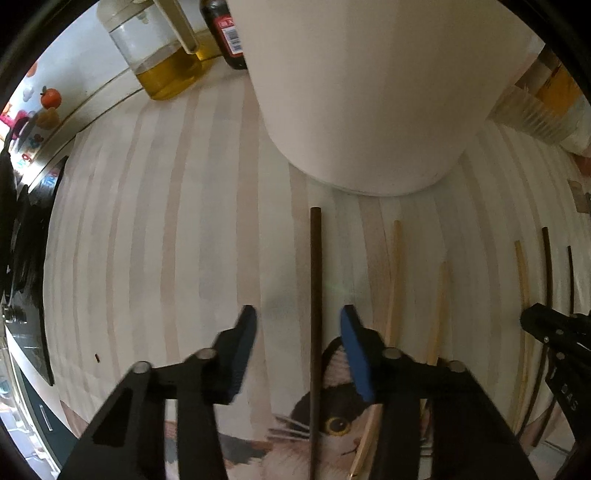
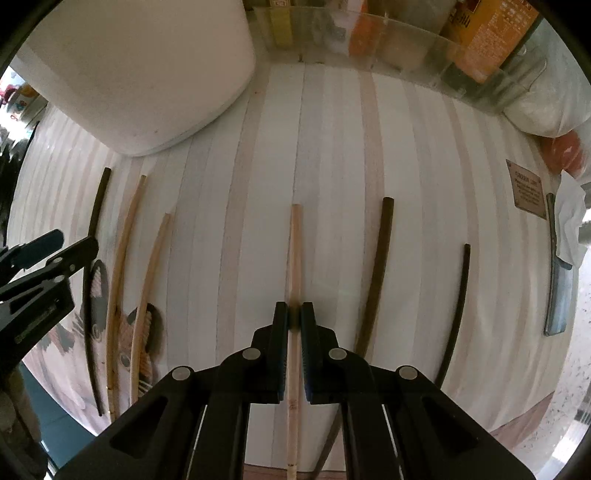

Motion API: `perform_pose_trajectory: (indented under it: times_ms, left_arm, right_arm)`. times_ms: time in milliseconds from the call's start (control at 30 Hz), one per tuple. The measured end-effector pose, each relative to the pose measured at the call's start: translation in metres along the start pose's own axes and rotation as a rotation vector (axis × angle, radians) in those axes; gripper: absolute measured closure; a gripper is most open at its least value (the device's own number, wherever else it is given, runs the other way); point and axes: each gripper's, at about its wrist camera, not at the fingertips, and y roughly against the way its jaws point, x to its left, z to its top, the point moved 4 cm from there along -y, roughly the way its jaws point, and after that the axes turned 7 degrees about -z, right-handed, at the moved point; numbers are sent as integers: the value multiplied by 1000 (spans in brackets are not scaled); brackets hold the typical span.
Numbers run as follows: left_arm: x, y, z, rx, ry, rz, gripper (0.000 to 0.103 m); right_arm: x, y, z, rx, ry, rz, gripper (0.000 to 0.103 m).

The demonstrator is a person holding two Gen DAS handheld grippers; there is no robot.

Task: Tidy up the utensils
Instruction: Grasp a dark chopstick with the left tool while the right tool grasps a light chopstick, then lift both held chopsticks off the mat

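Several chopsticks lie side by side on a striped placemat [image 1: 147, 221]. My left gripper [image 1: 298, 317] is open, its jaws on either side of a dark chopstick [image 1: 315, 277] that lies flat. My right gripper [image 2: 294, 314] is shut on a light wooden chopstick [image 2: 295, 251]. Two dark chopsticks [image 2: 380, 266] lie to its right, and two light ones [image 2: 151, 273] and a dark one to its left. A large white container [image 1: 369, 92] stands just beyond the chopsticks, also in the right wrist view [image 2: 140, 74].
An oil jug [image 1: 162, 55] and a dark bottle [image 1: 225, 33] stand at the back left. A clear organiser [image 2: 424, 48] with packets lines the back right. A white bag [image 2: 546, 110] and a phone [image 2: 559, 291] lie at the right. The placemat's cat print [image 1: 332, 424] is near me.
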Motion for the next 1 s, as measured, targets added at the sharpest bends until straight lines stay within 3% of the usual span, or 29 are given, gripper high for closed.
perform_pose_trajectory:
  times_ms: [100,200,467,700,1000]
  left_arm:
    - [-5,0,1,-7,4,-15,82]
    - [-3,-3,0,-12,10,-30,98]
    - [18,0,-23,-7,65,-11,99]
    - [45,7,-65,39,196,-60,99]
    - [50,6,-66,41,161,-75,98]
  right_arm:
    - [-8,-3,-5,3,-2,-2,96]
    - [16,2,2,1,-1,-4,96]
    - [30,11,-6,-8,-8,-2,96]
    - [44,10,-18,63,-38,177,96]
    - [52,10,-8,92,-4,146,96]
